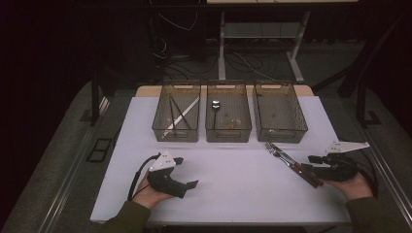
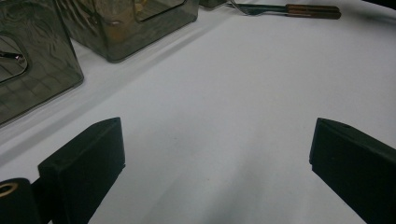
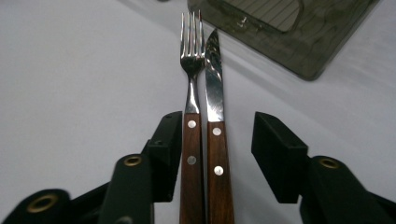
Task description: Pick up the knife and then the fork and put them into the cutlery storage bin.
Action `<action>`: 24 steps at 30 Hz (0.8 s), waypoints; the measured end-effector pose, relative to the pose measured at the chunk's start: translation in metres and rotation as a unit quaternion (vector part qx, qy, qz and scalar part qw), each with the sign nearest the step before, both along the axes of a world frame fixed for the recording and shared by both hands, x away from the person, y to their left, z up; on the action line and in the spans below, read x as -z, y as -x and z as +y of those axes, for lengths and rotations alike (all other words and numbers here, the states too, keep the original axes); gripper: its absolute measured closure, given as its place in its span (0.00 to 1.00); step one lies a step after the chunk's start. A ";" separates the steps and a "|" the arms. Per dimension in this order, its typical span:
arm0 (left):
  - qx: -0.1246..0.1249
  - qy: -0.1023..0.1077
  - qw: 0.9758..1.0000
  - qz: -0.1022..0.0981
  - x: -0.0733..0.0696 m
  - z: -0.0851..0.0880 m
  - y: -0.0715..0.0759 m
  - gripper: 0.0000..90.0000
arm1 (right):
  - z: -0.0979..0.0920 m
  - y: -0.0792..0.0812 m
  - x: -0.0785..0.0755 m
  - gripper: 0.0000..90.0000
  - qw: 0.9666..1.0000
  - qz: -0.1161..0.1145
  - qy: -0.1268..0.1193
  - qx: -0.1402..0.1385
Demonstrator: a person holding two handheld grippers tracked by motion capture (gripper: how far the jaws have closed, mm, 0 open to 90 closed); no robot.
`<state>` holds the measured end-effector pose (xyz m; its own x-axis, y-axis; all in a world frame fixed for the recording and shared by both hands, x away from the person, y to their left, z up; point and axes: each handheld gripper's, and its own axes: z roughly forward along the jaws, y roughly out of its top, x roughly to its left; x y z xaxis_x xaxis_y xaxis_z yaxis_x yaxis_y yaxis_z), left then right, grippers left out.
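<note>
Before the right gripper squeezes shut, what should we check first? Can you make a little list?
1. Fork and knife both between the right gripper's jaws: ok, the wooden handles lie side by side in the gap.
2. Jaws pressing on the handles: not ok yet; the left jaw looks right against the fork handle, but a gap remains beside the knife.
3. Handles lined up: ok, parallel and touching.
4. Left gripper out of the way: ok, open over bare table.
5. Bins ready: the right bin looks empty, ok; the middle bin holds a spoon, the left bin chopsticks.
6. Which bin is meant for these: cannot tell.
</note>
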<state>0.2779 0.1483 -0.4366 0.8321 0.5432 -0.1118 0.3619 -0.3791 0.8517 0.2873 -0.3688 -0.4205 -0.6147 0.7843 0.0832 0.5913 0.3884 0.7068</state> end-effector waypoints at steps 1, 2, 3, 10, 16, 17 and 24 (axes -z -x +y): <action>0.000 0.000 1.000 0.000 0.000 0.000 0.000 0.02 | 0.000 -0.001 0.001 0.63 1.000 0.004 0.004 0.001; 0.000 0.000 1.000 0.000 0.000 0.000 0.000 0.02 | 0.000 -0.002 0.002 0.65 1.000 0.007 0.005 0.000; 0.000 0.000 1.000 0.000 0.000 0.000 0.000 0.02 | 0.001 -0.003 0.003 0.65 1.000 0.008 0.009 0.000; 0.000 0.000 1.000 0.001 0.000 0.000 0.000 0.03 | 0.003 -0.008 0.008 0.73 0.999 0.018 0.028 -0.007; 0.002 -0.002 1.000 0.002 0.000 -0.001 -0.001 0.03 | 0.007 -0.011 0.012 0.77 0.999 0.031 0.040 -0.015; 0.002 -0.002 1.000 0.002 0.000 -0.001 -0.001 0.03 | 0.008 -0.012 0.012 0.77 0.998 0.032 0.043 -0.015; 0.003 -0.003 1.000 0.003 0.001 -0.001 -0.001 0.03 | 0.008 -0.014 0.014 0.80 0.998 0.037 0.050 -0.018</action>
<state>0.2787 0.1477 -0.4371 0.8343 0.5394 -0.1141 0.3655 -0.3862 0.8469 0.3012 -0.3604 -0.4348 -0.6371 0.7690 0.0522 0.6249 0.4758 0.6189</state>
